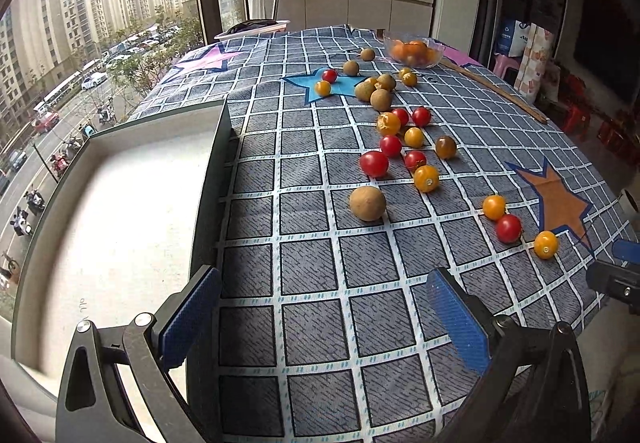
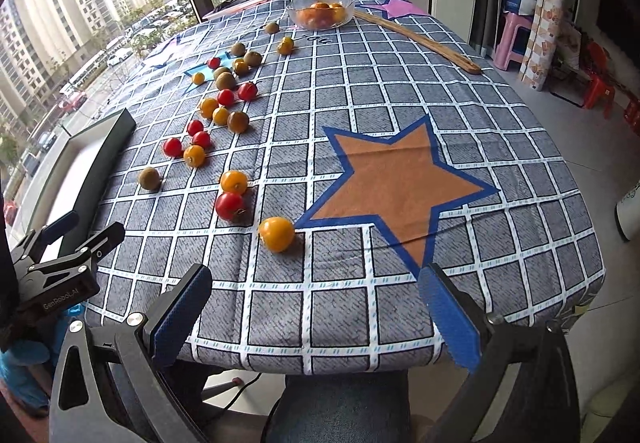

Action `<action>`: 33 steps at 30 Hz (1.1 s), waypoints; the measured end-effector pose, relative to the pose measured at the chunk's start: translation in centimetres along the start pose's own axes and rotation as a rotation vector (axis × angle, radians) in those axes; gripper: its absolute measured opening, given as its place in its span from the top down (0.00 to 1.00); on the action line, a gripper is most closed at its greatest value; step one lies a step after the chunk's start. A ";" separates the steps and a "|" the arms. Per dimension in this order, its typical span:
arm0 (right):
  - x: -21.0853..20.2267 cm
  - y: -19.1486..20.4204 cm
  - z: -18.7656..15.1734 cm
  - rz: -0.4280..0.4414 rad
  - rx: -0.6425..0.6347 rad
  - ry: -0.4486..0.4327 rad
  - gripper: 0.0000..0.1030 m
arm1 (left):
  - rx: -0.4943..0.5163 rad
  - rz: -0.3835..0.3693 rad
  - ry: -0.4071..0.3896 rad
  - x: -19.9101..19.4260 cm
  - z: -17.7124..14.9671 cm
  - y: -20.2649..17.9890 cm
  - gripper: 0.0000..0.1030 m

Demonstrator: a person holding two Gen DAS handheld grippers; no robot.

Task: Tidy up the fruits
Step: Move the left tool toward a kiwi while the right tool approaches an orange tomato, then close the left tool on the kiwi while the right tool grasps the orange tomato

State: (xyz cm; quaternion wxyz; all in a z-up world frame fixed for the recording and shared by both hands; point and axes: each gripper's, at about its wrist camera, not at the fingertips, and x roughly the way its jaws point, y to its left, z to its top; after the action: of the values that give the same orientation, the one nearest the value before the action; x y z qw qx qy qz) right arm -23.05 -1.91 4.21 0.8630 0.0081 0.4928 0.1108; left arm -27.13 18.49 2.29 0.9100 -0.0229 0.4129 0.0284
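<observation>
Both grippers, left point(image 1: 324, 319) and right point(image 2: 316, 313), gape empty short of the fruits point(image 1: 400, 147); tray point(image 1: 120, 203) waits beside them.

We are seeing a grey-blue tablecloth point(image 2: 360, 91) crossed by a white grid, showing an orange star point(image 2: 392, 179) edged in blue, a light blue star point(image 1: 320, 83) and pink stars point(image 1: 208, 57). Red cherry tomatoes point(image 1: 374, 163) and yellow-orange cherry tomatoes point(image 2: 277, 234) are lying among tan-brown round fruits point(image 1: 367, 203). The tray point(image 1: 120, 211) is showing white inside with dark walls. Both grippers' pads point(image 2: 452, 319) are showing blue on black frames.
</observation>
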 end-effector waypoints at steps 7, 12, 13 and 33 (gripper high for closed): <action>-0.6 0.3 -0.5 -0.036 -0.007 0.006 0.00 | -0.025 -0.090 0.026 -0.5 -0.7 -0.9 0.00; -0.6 0.4 -0.6 -0.047 -0.012 0.009 0.00 | 0.046 -0.024 0.022 -0.9 -1.0 -1.7 0.00; -0.6 0.4 -0.6 -0.049 -0.013 0.011 0.00 | 0.049 -0.020 0.021 -1.0 -0.9 -1.7 0.00; 2.1 1.0 0.3 0.013 -0.034 0.069 0.00 | 0.012 0.035 0.066 0.5 2.1 -0.9 0.00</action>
State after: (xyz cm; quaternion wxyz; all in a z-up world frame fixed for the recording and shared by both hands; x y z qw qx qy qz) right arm -21.91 -0.50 2.75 0.8448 -0.0070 0.5202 0.1250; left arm -25.15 17.71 3.32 0.8954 -0.0113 0.4432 0.0411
